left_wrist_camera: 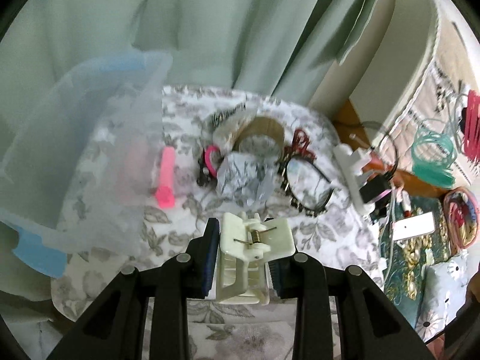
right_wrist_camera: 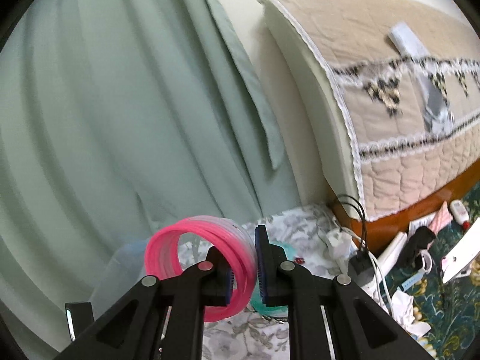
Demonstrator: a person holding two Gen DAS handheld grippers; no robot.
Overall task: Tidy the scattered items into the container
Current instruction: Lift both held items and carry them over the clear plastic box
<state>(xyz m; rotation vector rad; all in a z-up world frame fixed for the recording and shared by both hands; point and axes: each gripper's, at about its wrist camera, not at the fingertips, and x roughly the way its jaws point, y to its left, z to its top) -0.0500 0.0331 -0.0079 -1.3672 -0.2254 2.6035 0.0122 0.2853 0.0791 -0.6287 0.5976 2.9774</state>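
Observation:
My left gripper (left_wrist_camera: pixel 242 234) is shut on a cream hair claw clip (left_wrist_camera: pixel 240 273), held above the floral-covered table (left_wrist_camera: pixel 315 234). The translucent container (left_wrist_camera: pixel 75 138) with blue handles stands to its left. On the table beyond lie a pink marker (left_wrist_camera: pixel 166 177), a pink ring (left_wrist_camera: pixel 210 157), crumpled paper (left_wrist_camera: pixel 240 177), a cardboard tape roll (left_wrist_camera: pixel 264 129), a red bow (left_wrist_camera: pixel 301 145) and an ornate-framed oval mirror (left_wrist_camera: pixel 303 183). In the right wrist view my right gripper (right_wrist_camera: pixel 244 276) is shut on a stack of pink plastic rings (right_wrist_camera: pixel 168 249), one finger inside them. A teal coil (right_wrist_camera: pixel 261 304) shows just beneath.
A green curtain (left_wrist_camera: pixel 180 30) hangs behind the table. A bed with a beige quilt (right_wrist_camera: pixel 405 120) stands to the right. A white power strip (left_wrist_camera: pixel 351 162) with a black adapter sits by the table's right edge. The patterned carpet (right_wrist_camera: pixel 444 306) holds scattered items and cables.

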